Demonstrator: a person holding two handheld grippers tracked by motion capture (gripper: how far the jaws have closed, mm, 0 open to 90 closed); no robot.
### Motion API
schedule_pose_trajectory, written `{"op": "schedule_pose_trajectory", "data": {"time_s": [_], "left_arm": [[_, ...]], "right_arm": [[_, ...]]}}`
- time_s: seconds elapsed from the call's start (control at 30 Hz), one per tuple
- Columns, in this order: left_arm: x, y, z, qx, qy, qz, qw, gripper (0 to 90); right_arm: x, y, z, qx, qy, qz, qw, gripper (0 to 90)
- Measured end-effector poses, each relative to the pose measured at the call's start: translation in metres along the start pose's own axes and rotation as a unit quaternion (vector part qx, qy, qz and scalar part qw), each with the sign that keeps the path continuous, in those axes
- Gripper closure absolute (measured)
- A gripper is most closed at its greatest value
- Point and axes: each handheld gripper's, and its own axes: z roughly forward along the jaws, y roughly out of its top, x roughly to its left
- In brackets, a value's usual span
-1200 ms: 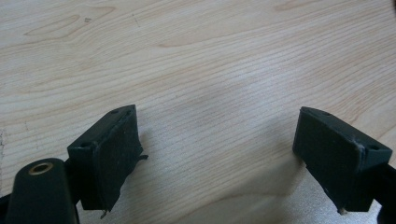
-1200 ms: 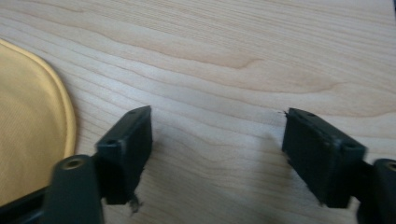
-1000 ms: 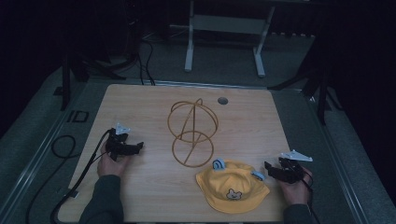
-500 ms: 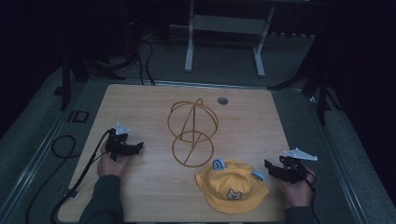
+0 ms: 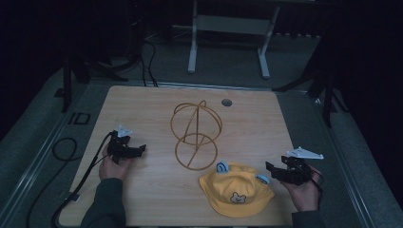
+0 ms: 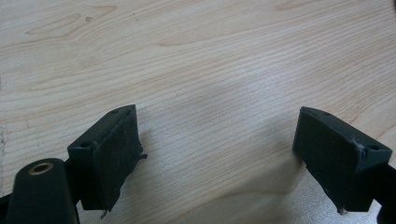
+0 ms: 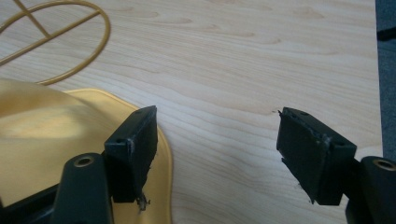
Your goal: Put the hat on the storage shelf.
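Near the worktop's left edge the left gripper [image 5: 138,151] rests low over bare light wood with its jaws apart and nothing between them, so it poses little risk. At the middle stands the thin golden wire hat stand [image 5: 196,134], light enough, I judge, to tip if the hat snags a hoop. By the near edge lies the yellow cloth hat with a bear face [image 5: 236,190]; the right gripper [image 5: 271,172], just beside its brim, has been opening, empty, and may pinch too little cloth.
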Motion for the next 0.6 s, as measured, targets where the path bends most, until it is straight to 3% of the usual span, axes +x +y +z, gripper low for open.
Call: {"op": "schedule_pose_trajectory", "data": {"time_s": [0.6], "left_arm": [[0.000, 0.000, 0.000, 0.001, 0.000, 0.001, 1.0000, 14.5]], "right_arm": [[0.028, 0.033, -0.021, 0.003, 0.035, -0.037, 0.9987, 27.7]]}}
